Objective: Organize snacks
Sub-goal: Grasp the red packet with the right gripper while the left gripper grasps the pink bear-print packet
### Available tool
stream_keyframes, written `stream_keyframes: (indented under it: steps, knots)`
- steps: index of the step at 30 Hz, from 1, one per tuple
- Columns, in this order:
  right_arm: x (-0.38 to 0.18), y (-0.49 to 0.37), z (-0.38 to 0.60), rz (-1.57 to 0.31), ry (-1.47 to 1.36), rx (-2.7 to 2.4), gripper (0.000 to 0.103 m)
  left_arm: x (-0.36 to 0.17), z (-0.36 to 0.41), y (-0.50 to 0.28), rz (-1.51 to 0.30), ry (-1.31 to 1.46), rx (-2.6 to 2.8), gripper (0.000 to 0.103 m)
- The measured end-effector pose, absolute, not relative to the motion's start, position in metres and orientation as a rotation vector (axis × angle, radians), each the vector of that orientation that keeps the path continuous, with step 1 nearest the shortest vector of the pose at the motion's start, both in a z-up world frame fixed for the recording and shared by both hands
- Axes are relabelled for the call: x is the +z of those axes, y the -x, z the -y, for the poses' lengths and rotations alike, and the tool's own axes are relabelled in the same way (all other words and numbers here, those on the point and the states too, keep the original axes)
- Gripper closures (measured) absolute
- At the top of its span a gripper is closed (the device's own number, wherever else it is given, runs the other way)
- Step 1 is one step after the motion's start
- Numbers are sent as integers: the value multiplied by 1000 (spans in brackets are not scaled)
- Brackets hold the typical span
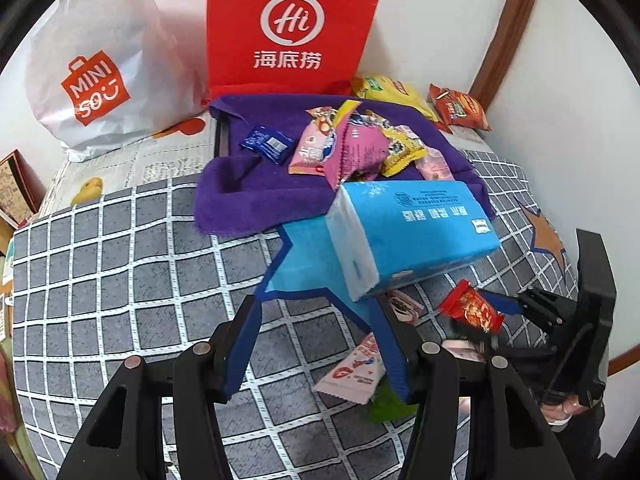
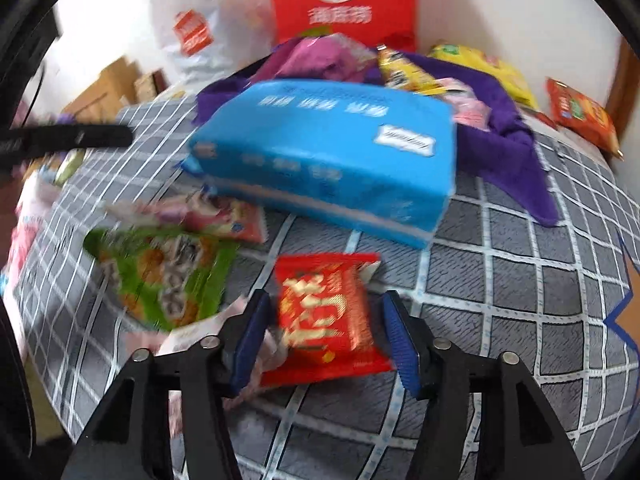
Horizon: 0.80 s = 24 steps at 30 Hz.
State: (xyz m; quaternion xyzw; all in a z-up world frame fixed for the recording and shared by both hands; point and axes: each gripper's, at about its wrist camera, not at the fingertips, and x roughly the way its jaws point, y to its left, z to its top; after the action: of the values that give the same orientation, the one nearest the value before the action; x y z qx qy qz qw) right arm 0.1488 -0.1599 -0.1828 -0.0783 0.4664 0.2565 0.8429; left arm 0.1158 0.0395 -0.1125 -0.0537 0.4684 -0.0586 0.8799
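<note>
The right hand-held gripper (image 2: 324,336) is closed on a red snack packet (image 2: 326,316), pinching it by its sides just above the checked bedspread (image 1: 120,260), and tilted down as if to lift it clear of the loose packets. From the left wrist view the same red packet (image 1: 474,310) shows at the tip of that gripper, in front of the blue tissue pack (image 1: 412,232). The left hand-held gripper (image 1: 316,344) hangs half open with nothing held, over a pink-and-white packet (image 1: 356,372), likely its next pick. Most snacks already lie heaped on the purple towel (image 1: 240,200) by the red bag (image 1: 292,28), which looks like the gathering spot.
</note>
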Motion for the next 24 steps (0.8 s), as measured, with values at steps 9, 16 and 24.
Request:
stream_keyframes:
  steps: [9, 16, 24]
  knots:
    - [-168, -139, 195, -862, 197, 379, 62, -129, -12, -123, -1012, 86, -255, 49]
    - [-181, -142, 223, -897, 167, 320, 61, -163, 10, -135, -1124, 92, -367, 49]
    - [-185, -149, 228, -896, 146, 291, 61, -157, 3, -123, -1085, 122, -431, 82]
